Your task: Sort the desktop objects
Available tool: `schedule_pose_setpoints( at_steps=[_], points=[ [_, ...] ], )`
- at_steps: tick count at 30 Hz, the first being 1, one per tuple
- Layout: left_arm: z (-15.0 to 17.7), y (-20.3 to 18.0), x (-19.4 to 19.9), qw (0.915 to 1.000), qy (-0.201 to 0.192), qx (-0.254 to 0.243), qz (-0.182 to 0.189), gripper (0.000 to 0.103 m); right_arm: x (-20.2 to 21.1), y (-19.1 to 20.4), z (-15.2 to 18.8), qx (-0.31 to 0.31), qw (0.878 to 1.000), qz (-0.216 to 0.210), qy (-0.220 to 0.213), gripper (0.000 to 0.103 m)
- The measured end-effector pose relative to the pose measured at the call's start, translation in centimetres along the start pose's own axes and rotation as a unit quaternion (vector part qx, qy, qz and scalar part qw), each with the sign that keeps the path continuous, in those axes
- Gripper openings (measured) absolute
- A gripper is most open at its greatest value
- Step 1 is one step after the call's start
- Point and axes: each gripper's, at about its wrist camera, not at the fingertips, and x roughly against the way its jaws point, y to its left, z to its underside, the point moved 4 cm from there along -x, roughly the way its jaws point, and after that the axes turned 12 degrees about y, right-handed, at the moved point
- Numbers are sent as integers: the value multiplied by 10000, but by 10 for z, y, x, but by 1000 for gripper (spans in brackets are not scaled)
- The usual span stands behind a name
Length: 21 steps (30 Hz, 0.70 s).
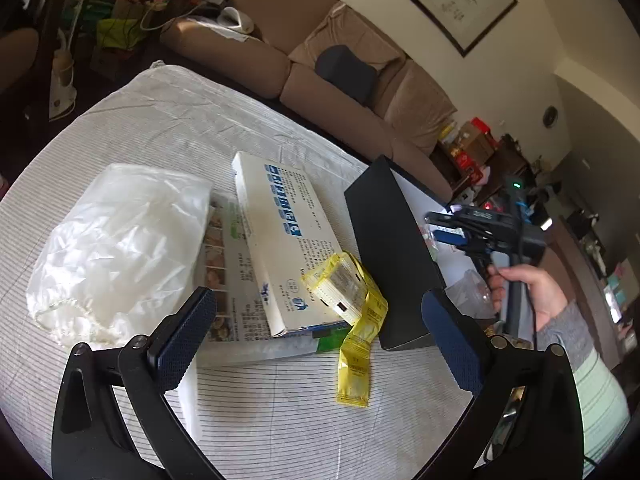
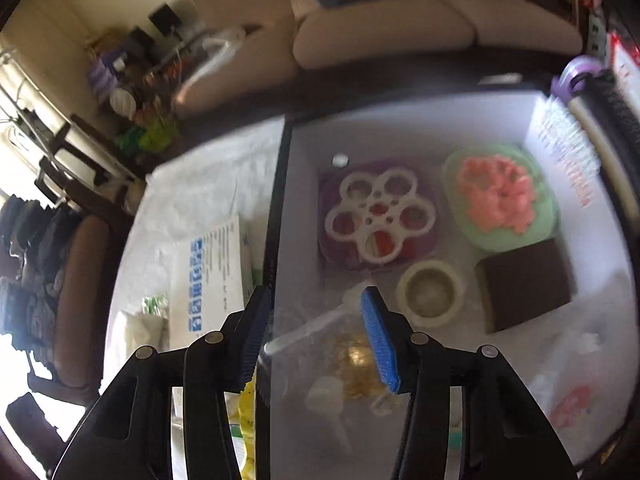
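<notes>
In the left wrist view, my left gripper (image 1: 320,328) is open and empty above the striped tablecloth (image 1: 160,128). Just ahead lie a strip of yellow sachets (image 1: 354,344), a white box with blue print (image 1: 280,240) on a leaflet, and a crumpled white plastic bag (image 1: 116,244). A black-walled box (image 1: 388,256) stands to the right. My right gripper (image 1: 444,228) hovers over that box. In the blurred right wrist view, my right gripper (image 2: 316,320) is open over the box floor (image 2: 304,148), above a clear bag of small items (image 2: 352,356).
Inside the box lie a white flower-shaped tray on purple (image 2: 378,216), a green dish with pink pieces (image 2: 500,196), a roll of tape (image 2: 430,294) and a brown square pad (image 2: 528,284). A brown sofa (image 1: 320,80) stands behind the table.
</notes>
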Motion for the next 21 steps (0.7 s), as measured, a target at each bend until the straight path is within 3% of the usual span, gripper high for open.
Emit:
schedule_pose_setpoints(
  at_steps=[5,7,9,11,15,18,21],
  points=[
    [3,-13,-15,9993,176,-272,-164,103,-38,-7,11,186,9960,177,856,46],
    [5,-14,-20,9989,252,-318,-217,103,-47,-6,29,763,9866,649,1290,47],
    [7,-11,-24,9988,346,-288,-216,103,-38,-9,39,941,9840,722,1326,48],
    [9,-9,-29,9983,463,-253,-244,103,-24,-16,47,885,9855,664,1287,48],
    [11,-7,-31,9976,494,-279,-394,103,16,-22,54,841,9902,845,728,49],
    [9,-3,-29,9980,454,-196,-392,103,41,-12,59,959,9913,828,361,59],
    [8,4,-27,9984,438,-51,-349,103,54,1,62,1081,9870,1187,111,59]
  ],
)
